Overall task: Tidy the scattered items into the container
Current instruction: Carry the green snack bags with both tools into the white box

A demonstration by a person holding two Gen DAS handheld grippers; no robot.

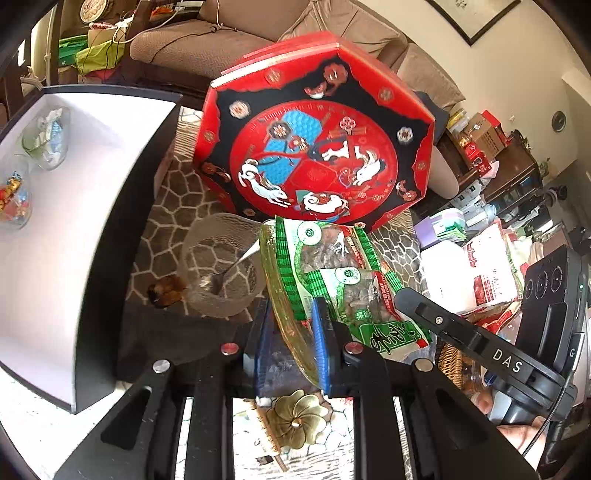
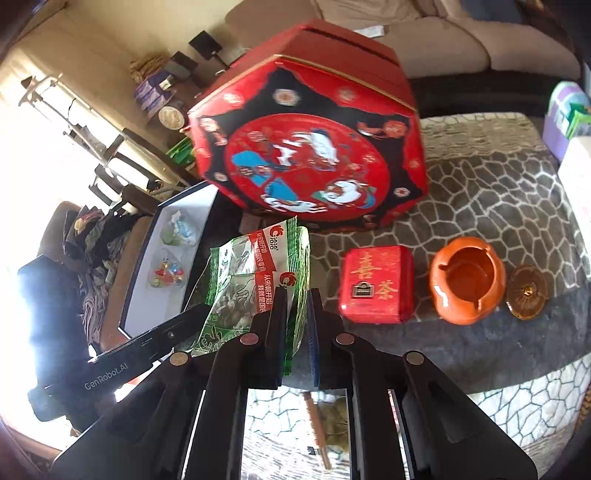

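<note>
Beige sofa [image 1: 229, 33] behind, framed picture [image 1: 476, 16] on cream wall, bright window light.

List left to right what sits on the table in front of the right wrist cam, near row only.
Green snack packets → red tea tin → orange ceramic ashtray → amber lid.
</note>
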